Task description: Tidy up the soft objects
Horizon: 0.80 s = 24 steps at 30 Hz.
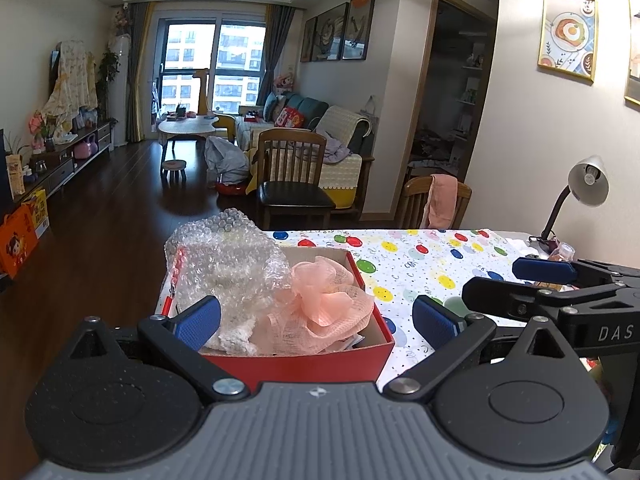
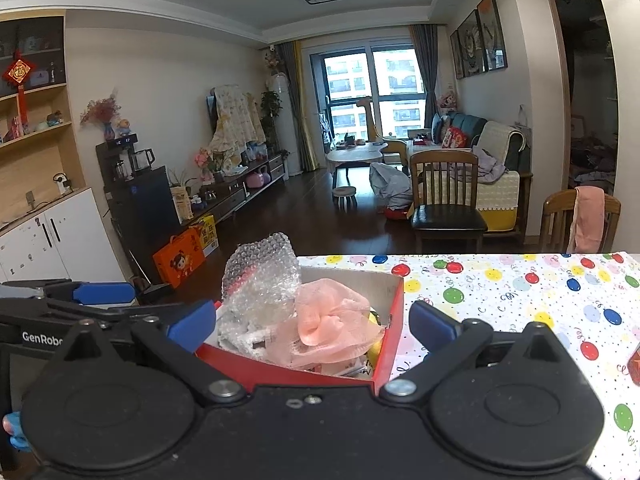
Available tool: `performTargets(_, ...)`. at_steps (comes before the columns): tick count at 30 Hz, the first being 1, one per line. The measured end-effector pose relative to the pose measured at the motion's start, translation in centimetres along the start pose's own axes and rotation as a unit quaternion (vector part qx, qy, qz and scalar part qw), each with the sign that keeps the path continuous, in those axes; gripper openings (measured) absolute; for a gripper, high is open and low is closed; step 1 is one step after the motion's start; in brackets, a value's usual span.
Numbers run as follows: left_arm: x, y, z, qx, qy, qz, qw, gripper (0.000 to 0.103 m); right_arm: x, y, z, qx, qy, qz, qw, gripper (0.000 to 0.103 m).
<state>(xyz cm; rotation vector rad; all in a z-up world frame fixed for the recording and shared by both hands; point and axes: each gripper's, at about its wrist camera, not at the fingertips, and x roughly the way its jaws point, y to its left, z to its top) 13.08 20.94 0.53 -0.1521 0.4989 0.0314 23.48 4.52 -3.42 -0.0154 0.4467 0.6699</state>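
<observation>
Table (image 1: 432, 256): covered by balloon-print cloth.
On table, 9 o'clock edge: red box (image 1: 312, 364).
On table, 3 o'clock: desk lamp (image 1: 576, 196).

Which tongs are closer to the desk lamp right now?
Right. In the left wrist view, the right tongs hover over the tablecloth on the desk lamp side. The left tongs face the red box, farther from the lamp.

Red box (image 1: 304, 364); pink mesh (image 1: 324, 304); balloon-print tablecloth (image 1: 432, 264).
</observation>
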Motion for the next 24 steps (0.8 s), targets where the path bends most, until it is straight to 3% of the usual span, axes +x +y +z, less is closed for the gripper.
performTargets(24, 0.37, -0.06, 0.28, 0.002, 0.0, -0.004, 1.0, 0.103, 0.12, -0.23, -0.32, 0.006, 0.007, -0.019, 1.0, 0.103)
